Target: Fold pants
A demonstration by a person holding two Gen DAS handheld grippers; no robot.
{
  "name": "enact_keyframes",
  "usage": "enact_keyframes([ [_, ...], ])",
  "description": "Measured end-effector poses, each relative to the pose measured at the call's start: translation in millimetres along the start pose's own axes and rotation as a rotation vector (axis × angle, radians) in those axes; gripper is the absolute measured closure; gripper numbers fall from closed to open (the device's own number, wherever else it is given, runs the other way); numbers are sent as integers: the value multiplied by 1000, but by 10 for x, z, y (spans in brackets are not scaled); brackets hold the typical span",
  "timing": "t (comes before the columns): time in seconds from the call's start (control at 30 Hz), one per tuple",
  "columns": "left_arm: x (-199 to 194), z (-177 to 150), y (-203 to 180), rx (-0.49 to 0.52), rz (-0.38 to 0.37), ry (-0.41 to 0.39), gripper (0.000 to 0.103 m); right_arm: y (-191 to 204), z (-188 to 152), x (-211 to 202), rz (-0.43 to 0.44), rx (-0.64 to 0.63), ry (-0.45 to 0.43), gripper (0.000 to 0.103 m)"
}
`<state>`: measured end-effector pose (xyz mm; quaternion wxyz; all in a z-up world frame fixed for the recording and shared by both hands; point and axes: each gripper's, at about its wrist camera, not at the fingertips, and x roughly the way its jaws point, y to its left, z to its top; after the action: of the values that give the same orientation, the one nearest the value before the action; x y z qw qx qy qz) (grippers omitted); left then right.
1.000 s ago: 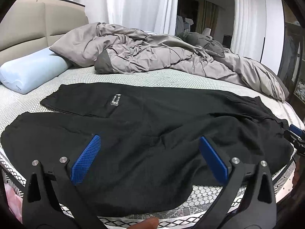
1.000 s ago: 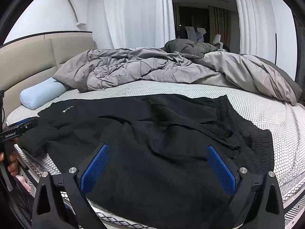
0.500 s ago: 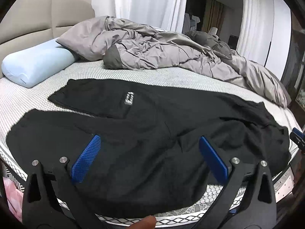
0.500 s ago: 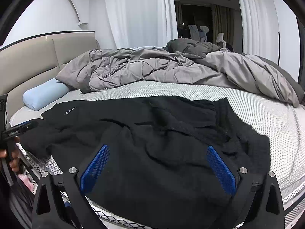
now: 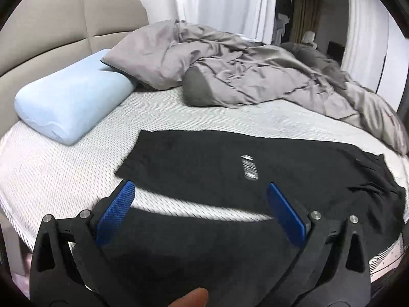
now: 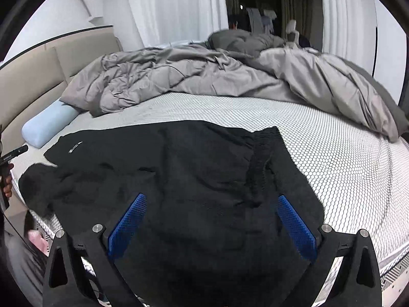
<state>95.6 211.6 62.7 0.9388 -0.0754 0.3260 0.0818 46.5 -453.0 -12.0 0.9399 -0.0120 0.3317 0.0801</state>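
Black pants (image 5: 230,168) lie spread across the near side of the mattress (image 5: 51,168), legs toward the left, with a small white label (image 5: 248,166) on the far leg. In the right wrist view the same pants (image 6: 194,174) show their gathered waistband (image 6: 263,153) at the right. My left gripper (image 5: 199,199) is open above the near leg's cuff end, nothing between its blue pads (image 5: 116,211). My right gripper (image 6: 211,217) is open over the seat and waist part, also holding nothing. The left gripper's body (image 6: 12,154) shows at the right wrist view's left edge.
A light blue pillow (image 5: 74,107) lies at the far left by the beige headboard (image 5: 51,33). A rumpled grey duvet (image 5: 242,71) fills the back of the bed. The near mattress edge (image 6: 391,268) drops off below the grippers. White curtains (image 6: 173,7) hang behind.
The left gripper has swung left and forward, toward the leg ends and pillow. The right gripper has risen and tilted down over the waist. Both stay open.
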Motion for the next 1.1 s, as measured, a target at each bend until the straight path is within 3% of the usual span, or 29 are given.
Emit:
enact_keyframes([
  [0.13, 535, 301, 405, -10, -8, 107, 1, -267, 283, 283, 41, 63, 60, 0],
  [0.23, 1068, 496, 728, -45, 36, 206, 1, -465, 480, 632, 124, 140, 141, 0],
  [0.33, 1474, 605, 910, -36, 37, 292, 4, -625, 640, 1035, 164, 189, 226, 15],
  [0.5, 2189, 665, 1184, -96, 17, 463, 21, -872, 793, 1533, 148, 253, 302, 18],
  [0.63, 2542, 632, 1303, -102, 33, 529, 21, -1012, 878, 1781, 147, 268, 330, 19],
  [0.77, 2693, 664, 1384, -92, 36, 536, 24, -1086, 949, 2026, 89, 260, 368, 19],
  [0.83, 2728, 675, 1429, -85, 40, 526, 34, -1127, 969, 2081, 26, 252, 377, 22],
  [0.87, 2751, 717, 1478, -84, 37, 525, 35, -1155, 979, 2083, 20, 249, 375, 22],
  [0.97, 2801, 733, 1596, -90, 7, 530, 35, -1286, 986, 2043, 19, 279, 352, 22],
  [1.03, 2843, 697, 1652, -94, -4, 529, 25, -1362, 978, 2086, 50, 315, 349, 23],
  [1.07, 2873, 683, 1666, -98, -15, 533, 21, -1381, 977, 2130, 84, 335, 349, 33],
  [1.1, 2905, 673, 1670, -101, -18, 529, 19, -1392, 969, 2149, 106, 346, 348, 54],
])
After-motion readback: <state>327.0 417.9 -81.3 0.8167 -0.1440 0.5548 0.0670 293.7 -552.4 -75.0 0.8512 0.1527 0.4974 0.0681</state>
